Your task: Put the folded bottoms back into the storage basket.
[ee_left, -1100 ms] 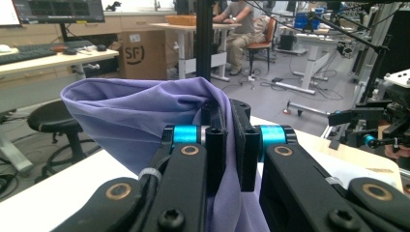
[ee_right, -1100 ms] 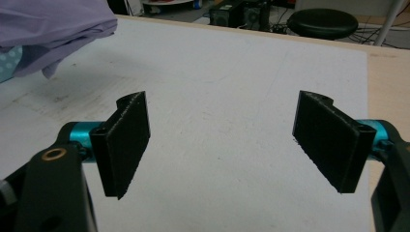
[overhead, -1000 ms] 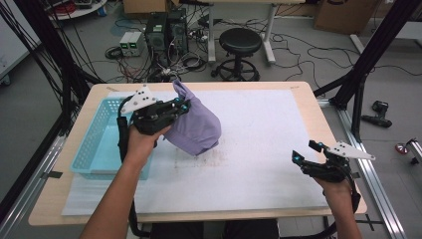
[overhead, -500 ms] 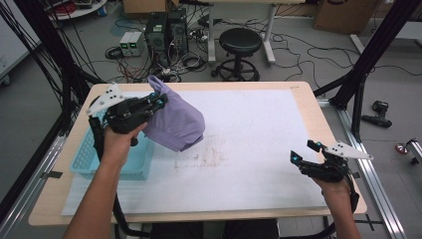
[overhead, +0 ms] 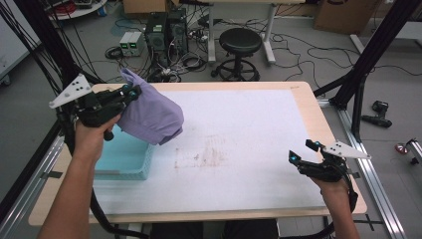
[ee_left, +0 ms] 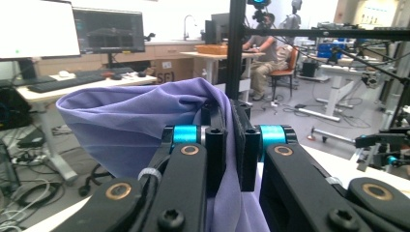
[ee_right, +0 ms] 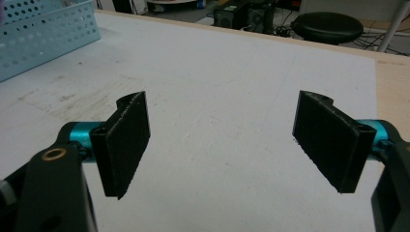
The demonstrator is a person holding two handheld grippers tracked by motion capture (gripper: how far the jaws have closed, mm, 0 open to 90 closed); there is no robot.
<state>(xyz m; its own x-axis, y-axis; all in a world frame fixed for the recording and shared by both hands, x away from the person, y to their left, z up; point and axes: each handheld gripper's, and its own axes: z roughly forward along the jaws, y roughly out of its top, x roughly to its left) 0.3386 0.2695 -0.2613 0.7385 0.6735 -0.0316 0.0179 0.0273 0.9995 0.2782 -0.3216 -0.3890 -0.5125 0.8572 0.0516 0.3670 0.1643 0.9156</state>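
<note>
A: Left gripper (overhead: 130,92) is clamped on a fold of the purple cloth (overhead: 152,117); in the left gripper view the jaws stand almost together, with the fabric (ee_left: 145,116) pinched between them and spilling down on both sides.

B: Location of the cloth?

A: Hanging in the air from that pinch, over the left edge of the table (overhead: 303,99), its lower bulk draped above the right rim of the light blue basket (overhead: 127,162). I cannot tell whether the lowest fold touches the rim.

B: Handling notes?

A: Judged soft, light and limp. It bunches and sags under its own weight, so a single pinch carries it, but the loose part will swing and may snag on the perforated basket wall. Best hold is a gathered fold near the top, as now; a single thin layer could slip out.

B: Right gripper?

A: Right gripper (overhead: 304,152) hovers near the right front corner of the table, jaws wide apart with nothing between them; the right gripper view shows the white mat (ee_right: 232,87) between the pads (ee_right: 128,140).
</note>
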